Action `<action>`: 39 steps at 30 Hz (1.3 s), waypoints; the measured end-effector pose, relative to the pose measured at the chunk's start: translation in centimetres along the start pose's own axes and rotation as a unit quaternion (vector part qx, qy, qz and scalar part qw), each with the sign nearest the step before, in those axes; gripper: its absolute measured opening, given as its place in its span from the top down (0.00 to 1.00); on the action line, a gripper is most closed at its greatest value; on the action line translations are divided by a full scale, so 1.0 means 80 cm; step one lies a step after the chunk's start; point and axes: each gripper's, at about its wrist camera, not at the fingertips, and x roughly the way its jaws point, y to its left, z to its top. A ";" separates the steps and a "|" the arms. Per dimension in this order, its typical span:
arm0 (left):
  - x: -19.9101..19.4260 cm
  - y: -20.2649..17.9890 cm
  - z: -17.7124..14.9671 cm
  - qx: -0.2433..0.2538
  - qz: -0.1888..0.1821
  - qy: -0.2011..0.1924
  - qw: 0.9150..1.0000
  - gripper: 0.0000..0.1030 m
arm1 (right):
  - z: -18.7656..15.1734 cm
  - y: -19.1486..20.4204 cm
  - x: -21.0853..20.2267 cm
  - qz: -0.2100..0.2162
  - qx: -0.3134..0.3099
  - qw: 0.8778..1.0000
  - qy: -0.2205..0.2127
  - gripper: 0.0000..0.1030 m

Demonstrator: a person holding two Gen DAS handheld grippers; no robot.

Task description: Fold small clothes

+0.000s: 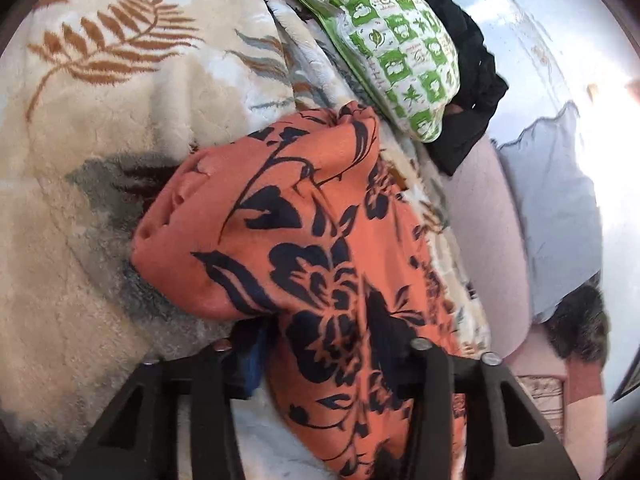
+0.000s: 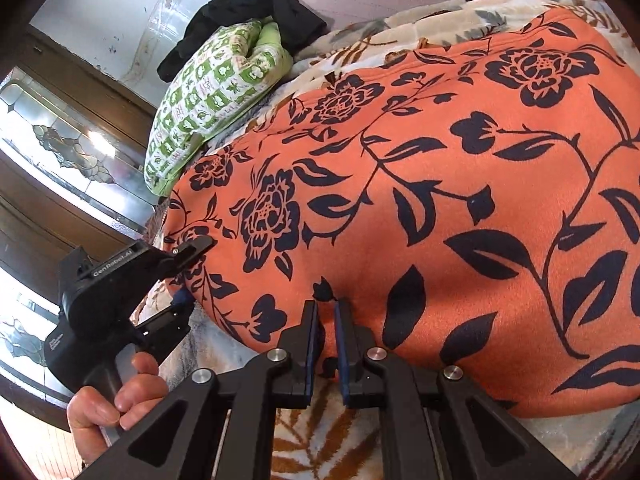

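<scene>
An orange garment with a dark floral print (image 2: 440, 208) lies spread on a fleece leaf-print blanket (image 1: 100, 120). My right gripper (image 2: 327, 312) sits at the garment's near edge with its blue pads close together around that edge. My left gripper (image 2: 188, 276) shows in the right wrist view at the garment's left corner, its fingers above and below the cloth. In the left wrist view the garment (image 1: 300, 240) bulges up over the left gripper (image 1: 320, 344) and drapes across its right finger; the grip itself is hidden by cloth.
A green-and-white patterned pillow (image 2: 208, 92) and a black garment (image 2: 248, 12) lie at the far end of the bed by the white wall. A pale blue cloth (image 1: 552, 208) lies on pink bedding (image 1: 480, 216). A wooden glass-paned door (image 2: 60, 148) stands at left.
</scene>
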 end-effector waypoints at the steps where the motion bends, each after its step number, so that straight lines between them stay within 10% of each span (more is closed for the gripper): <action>1: 0.000 0.001 0.001 -0.005 -0.005 -0.003 1.000 0.49 | 0.000 -0.001 0.000 0.002 0.002 1.000 0.000 0.89; 7: 0.000 -0.023 -0.006 0.071 0.030 -0.033 0.996 0.71 | -0.002 -0.005 -0.002 0.013 0.012 1.000 0.000 0.89; 17: 0.021 -0.017 0.001 0.067 0.050 -0.008 0.996 0.61 | 0.003 -0.021 -0.029 0.033 0.042 0.998 -0.021 0.90; 24: 0.008 -0.051 -0.012 0.130 0.070 -0.049 0.988 0.80 | 0.017 -0.051 -0.091 -0.017 0.044 0.993 -0.105 0.91; 34: -0.031 -0.206 -0.102 0.355 0.017 -0.111 0.928 0.81 | 0.032 -0.141 -0.172 -0.050 0.119 0.976 -0.177 0.91; 39: -0.009 -0.270 -0.201 0.471 -0.035 -0.048 0.880 0.68 | 0.032 -0.177 -0.210 -0.045 0.146 0.967 -0.205 0.91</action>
